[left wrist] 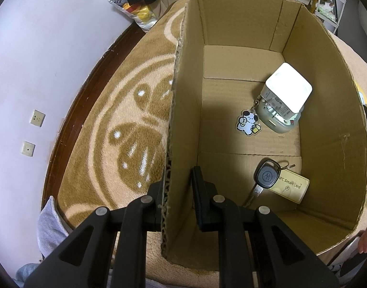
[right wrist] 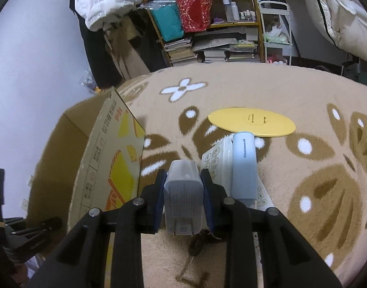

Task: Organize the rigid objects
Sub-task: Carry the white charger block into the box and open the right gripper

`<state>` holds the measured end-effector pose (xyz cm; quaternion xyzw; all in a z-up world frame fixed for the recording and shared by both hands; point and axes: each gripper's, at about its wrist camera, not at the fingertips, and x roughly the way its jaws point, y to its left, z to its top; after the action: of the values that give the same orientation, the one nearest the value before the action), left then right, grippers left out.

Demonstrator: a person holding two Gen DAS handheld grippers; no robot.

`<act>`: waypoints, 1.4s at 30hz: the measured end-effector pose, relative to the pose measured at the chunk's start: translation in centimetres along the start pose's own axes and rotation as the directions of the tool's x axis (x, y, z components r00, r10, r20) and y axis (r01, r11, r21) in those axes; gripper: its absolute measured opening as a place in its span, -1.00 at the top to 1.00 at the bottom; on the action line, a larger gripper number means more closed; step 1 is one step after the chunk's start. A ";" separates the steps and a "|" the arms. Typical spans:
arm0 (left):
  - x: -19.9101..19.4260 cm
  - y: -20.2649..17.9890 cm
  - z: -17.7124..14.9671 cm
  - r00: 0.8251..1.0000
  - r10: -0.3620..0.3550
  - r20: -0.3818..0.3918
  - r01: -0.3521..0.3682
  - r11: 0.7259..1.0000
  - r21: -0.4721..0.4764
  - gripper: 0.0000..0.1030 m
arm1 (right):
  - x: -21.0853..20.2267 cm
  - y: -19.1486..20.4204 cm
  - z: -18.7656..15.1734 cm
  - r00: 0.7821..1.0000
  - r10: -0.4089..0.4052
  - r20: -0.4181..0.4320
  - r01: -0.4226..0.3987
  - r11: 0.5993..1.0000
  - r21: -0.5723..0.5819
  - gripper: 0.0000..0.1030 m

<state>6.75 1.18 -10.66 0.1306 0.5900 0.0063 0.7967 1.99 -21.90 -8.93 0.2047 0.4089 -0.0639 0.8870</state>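
- The left gripper (left wrist: 177, 187) pinches the near wall of the cardboard box (left wrist: 183, 96), one finger inside, one outside.
- The right gripper (right wrist: 183, 187) clamps a grey charger (right wrist: 183, 192), held just beside the box's outer wall.
- Inside the box, nearest that pinched wall, lie a car key (left wrist: 265, 176) and an NFC card (left wrist: 289, 187).
- Deeper in the box stands a white adapter (left wrist: 285, 93) with a cartoon charm (left wrist: 247, 123).
- Outside the box, on the rug (right wrist: 303, 192), lie a white remote (right wrist: 214, 160), a pale blue tube (right wrist: 244, 165) and, farther off, a yellow disc (right wrist: 251, 121).
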 end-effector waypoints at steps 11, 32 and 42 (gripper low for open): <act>0.0 0.0 0.0 1.000 0.001 0.000 -0.001 1.000 0.000 0.68 | -1.8 0.7 0.9 0.998 0.046 0.037 -0.046 0.999 0.011 0.43; -0.1 0.0 0.0 1.000 0.000 0.000 0.000 1.000 -0.001 0.68 | -5.9 8.7 4.0 0.978 0.168 0.124 -0.152 0.980 -0.129 0.43; -0.1 0.1 0.0 1.000 0.000 0.000 0.000 1.000 -0.001 0.67 | -4.3 11.0 1.5 0.984 0.172 0.050 -0.159 0.967 -0.198 0.43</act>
<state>6.71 1.24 -10.51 0.1303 0.5900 0.0068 0.7968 3.26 -12.71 -1.39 0.1489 0.3649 0.0436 0.9180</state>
